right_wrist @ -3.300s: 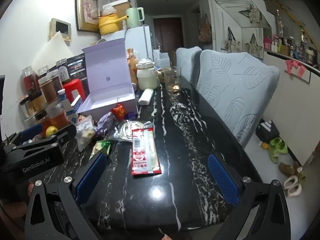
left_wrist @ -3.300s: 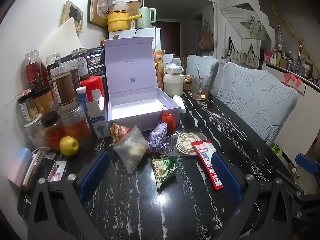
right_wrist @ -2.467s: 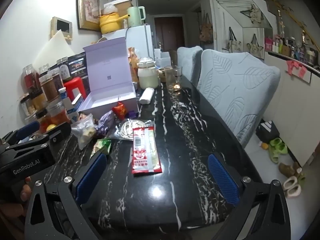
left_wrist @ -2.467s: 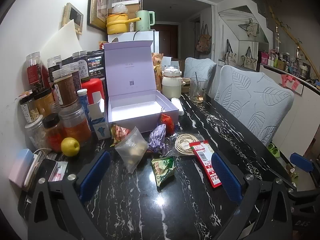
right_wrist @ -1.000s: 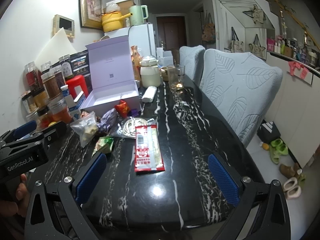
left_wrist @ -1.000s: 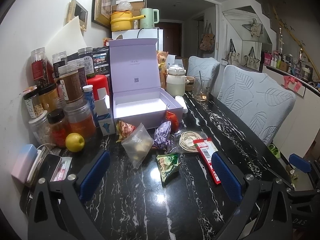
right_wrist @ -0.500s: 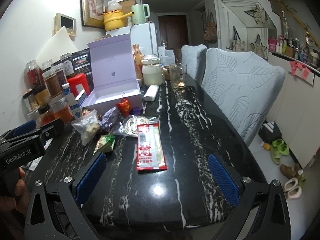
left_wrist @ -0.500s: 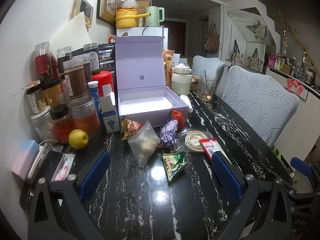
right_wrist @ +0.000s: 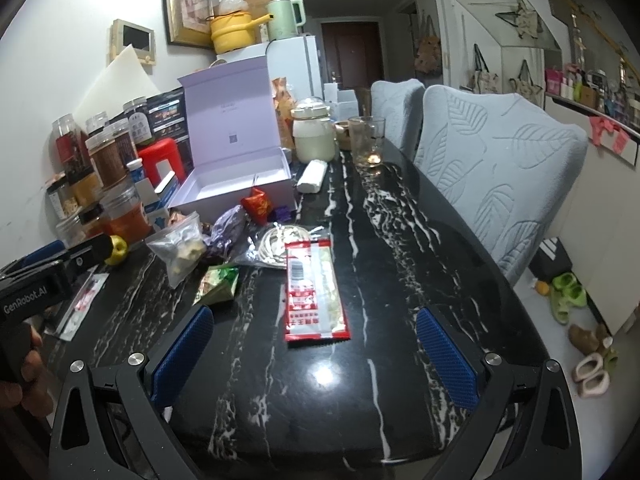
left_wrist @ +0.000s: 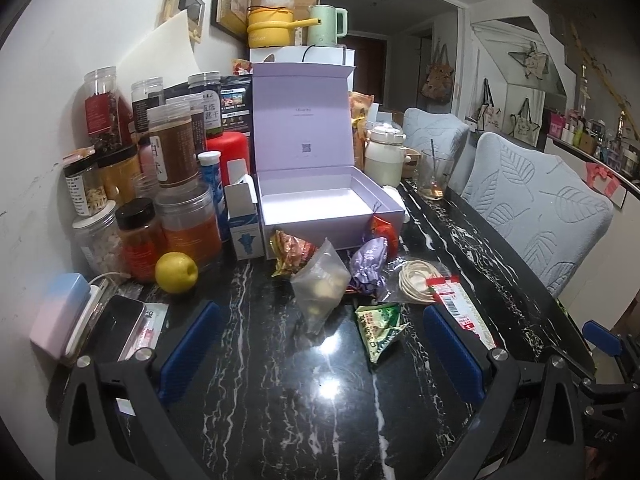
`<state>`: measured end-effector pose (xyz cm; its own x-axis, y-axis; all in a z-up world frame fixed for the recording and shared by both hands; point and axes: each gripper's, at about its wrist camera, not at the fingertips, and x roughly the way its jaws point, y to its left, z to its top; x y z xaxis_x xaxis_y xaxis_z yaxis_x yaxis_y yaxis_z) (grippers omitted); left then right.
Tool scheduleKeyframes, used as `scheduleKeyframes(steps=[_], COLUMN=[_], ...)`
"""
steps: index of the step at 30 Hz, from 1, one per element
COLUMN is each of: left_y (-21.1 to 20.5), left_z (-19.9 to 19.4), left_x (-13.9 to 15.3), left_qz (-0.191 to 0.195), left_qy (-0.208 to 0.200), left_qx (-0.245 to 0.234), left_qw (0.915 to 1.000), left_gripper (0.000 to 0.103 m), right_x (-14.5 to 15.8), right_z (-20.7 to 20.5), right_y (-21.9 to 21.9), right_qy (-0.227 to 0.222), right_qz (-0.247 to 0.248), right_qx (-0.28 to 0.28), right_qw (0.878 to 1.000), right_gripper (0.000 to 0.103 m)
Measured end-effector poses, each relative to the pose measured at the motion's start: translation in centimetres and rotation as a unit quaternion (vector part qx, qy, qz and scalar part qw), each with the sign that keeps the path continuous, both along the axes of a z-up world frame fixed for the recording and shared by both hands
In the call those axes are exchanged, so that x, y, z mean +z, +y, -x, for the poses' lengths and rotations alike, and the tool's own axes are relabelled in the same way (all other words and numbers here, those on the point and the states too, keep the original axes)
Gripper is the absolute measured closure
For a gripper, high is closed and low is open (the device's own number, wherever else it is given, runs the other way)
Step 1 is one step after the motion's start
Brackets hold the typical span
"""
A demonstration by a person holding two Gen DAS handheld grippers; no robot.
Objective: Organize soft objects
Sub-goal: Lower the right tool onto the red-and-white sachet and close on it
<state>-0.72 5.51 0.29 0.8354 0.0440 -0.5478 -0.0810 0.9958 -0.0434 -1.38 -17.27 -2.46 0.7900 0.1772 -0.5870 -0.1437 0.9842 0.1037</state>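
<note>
An open, empty lilac box (left_wrist: 320,204) stands on the black marble table (left_wrist: 280,380); it also shows in the right wrist view (right_wrist: 236,188). Soft packets lie in front of it: a clear zip bag (left_wrist: 320,284), a purple pouch (left_wrist: 370,266), a green packet (left_wrist: 380,330), a red-and-white packet (right_wrist: 314,292), a small red packet (right_wrist: 258,204) and a bagged cable coil (left_wrist: 416,280). My left gripper (left_wrist: 320,344) is open and empty, hovering short of the packets. My right gripper (right_wrist: 316,344) is open and empty just before the red-and-white packet.
Jars and bottles (left_wrist: 172,184) crowd the table's left side with a lemon (left_wrist: 176,272), a phone (left_wrist: 116,328) and a pink case (left_wrist: 60,312). A white jar (left_wrist: 386,156) and a glass (left_wrist: 434,176) stand behind the box. Two padded chairs (right_wrist: 500,160) line the right edge.
Both grippers have drifted slightly forward and to the left toward the packets. Both stay open and empty. Nothing on the table has moved.
</note>
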Motion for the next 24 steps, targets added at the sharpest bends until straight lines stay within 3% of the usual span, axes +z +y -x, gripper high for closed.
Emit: scheduleKeyframes(steps=[9,24], left_y=[0.5,1.3], left_z=[-1.0,-6.4], left_x=[0.1,-2.0], left_qz=[-0.009,0.008], left_qy=[0.01,0.062], left_qx=[-0.011,-0.026], left_qw=[0.9999,0.9977], left_gripper=[0.0,0.0], right_x=[-0.5,-3.5], right_z=[-1.9,-7.9], right_y=[0.7,1.8], right_qy=[0.02,0.072], right_qz=[0.01,0.016], right_qx=[0.007,0.036], right_qw=[1.0,0.997], right_gripper=[0.0,0.0])
